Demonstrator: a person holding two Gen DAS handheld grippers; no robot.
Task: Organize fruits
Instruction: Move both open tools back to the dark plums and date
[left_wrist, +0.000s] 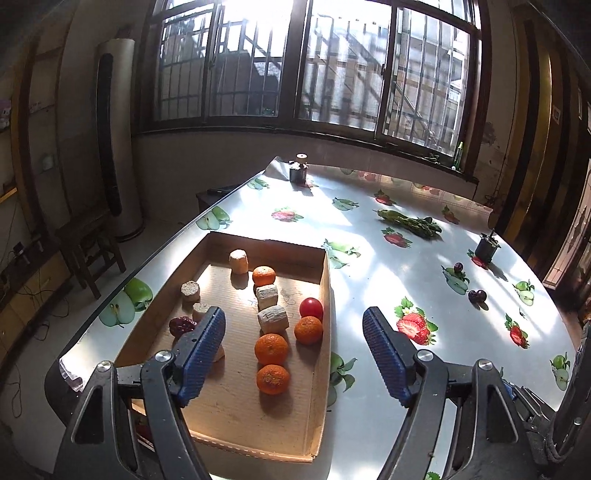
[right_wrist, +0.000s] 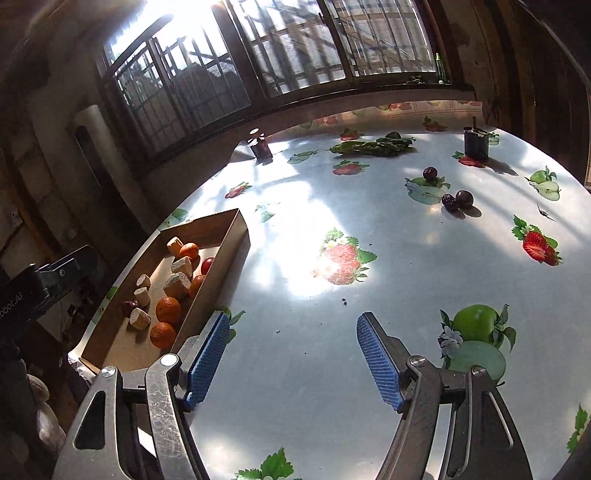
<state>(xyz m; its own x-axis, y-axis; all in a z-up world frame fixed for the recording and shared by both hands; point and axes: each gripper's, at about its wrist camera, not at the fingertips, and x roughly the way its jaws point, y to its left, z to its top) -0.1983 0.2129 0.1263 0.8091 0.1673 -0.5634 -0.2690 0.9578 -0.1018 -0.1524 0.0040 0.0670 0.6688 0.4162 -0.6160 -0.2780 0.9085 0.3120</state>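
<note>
A shallow cardboard tray (left_wrist: 325, 295) (right_wrist: 236, 236) lies on the table's left side. It holds several oranges (left_wrist: 270, 349) (right_wrist: 168, 309), a red tomato (left_wrist: 311, 308), several pale cut chunks (left_wrist: 272, 319) (right_wrist: 177, 286) and a dark red date (left_wrist: 181, 325). My left gripper (left_wrist: 293, 325) hangs open above the tray's right half, nothing between its blue pads. My right gripper (right_wrist: 290, 328) is open over bare tabletop beside the tray. Three dark round fruits (right_wrist: 456, 200) (left_wrist: 477, 295) lie loose on the table farther right.
The table (right_wrist: 369, 221) wears a glossy cloth printed with strawberries and apples. A green vegetable bunch (right_wrist: 373, 146) (left_wrist: 410, 221), a dark jar (right_wrist: 260, 146) and a small dark cup (right_wrist: 475, 142) stand toward the far side. The table's left edge runs close to the tray.
</note>
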